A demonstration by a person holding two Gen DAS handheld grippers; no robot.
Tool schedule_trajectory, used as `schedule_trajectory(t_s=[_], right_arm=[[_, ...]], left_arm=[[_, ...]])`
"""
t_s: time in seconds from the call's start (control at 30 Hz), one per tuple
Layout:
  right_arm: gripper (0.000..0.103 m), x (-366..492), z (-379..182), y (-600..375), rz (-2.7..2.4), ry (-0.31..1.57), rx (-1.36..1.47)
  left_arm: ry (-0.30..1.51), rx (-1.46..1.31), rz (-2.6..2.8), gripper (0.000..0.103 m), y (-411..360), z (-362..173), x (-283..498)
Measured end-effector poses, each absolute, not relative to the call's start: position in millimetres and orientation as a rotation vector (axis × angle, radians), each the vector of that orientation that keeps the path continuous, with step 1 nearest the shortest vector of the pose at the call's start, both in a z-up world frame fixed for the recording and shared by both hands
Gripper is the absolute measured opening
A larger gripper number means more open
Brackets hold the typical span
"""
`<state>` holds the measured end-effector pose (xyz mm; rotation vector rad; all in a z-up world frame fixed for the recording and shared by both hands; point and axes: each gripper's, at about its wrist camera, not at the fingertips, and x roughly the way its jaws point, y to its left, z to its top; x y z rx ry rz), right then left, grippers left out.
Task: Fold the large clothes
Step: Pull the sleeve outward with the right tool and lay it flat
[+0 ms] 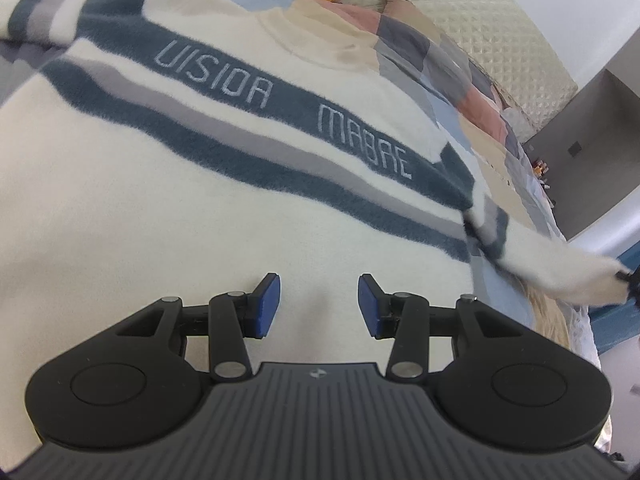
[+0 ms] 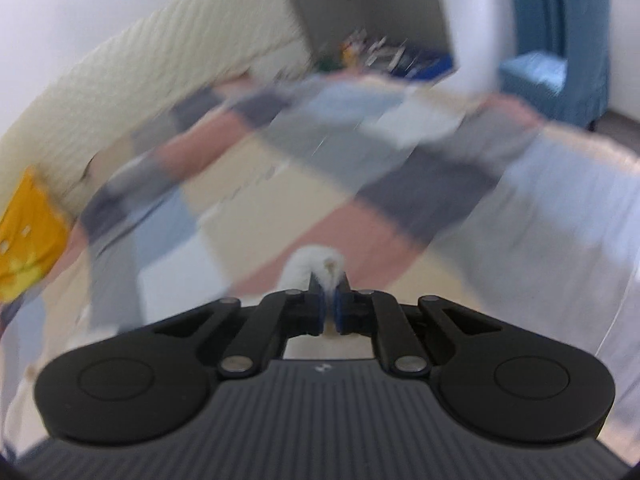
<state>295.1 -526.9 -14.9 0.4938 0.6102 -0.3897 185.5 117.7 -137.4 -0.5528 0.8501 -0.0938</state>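
Right tongs (image 2: 329,304) clamped on sleeve cuff (image 2: 318,266); left tongs (image 1: 319,306) half-open, empty, over sweater (image 1: 160,208): soft, fluffy, limp; likely best gripped at cuffs or hem.

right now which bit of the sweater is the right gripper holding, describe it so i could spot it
On the patchwork bedspread lies a cream sweater with dark teal stripes and lettering across the chest. One sleeve stretches away from the body, off the side of the bed. The right gripper is shut on that sleeve's plain fluffy cream cuff, the only part lifted off the bed.
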Motion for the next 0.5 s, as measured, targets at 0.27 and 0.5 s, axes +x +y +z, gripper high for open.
schedule_trajectory(t_s=[0.27,0.5], right_arm=[[0.008,333.8,-12.6,-595.7,-0.490,0.592,0.549],[0.008,359.7,-77.9,-616.3,-0.559,0.673,0.517]], left_arm=[[0.849,-0.519,-0.111,0.049,109.2,-140.2,194.9],[0.837,-0.440,-0.126,0.049,100.8,-142.2,198.8]])
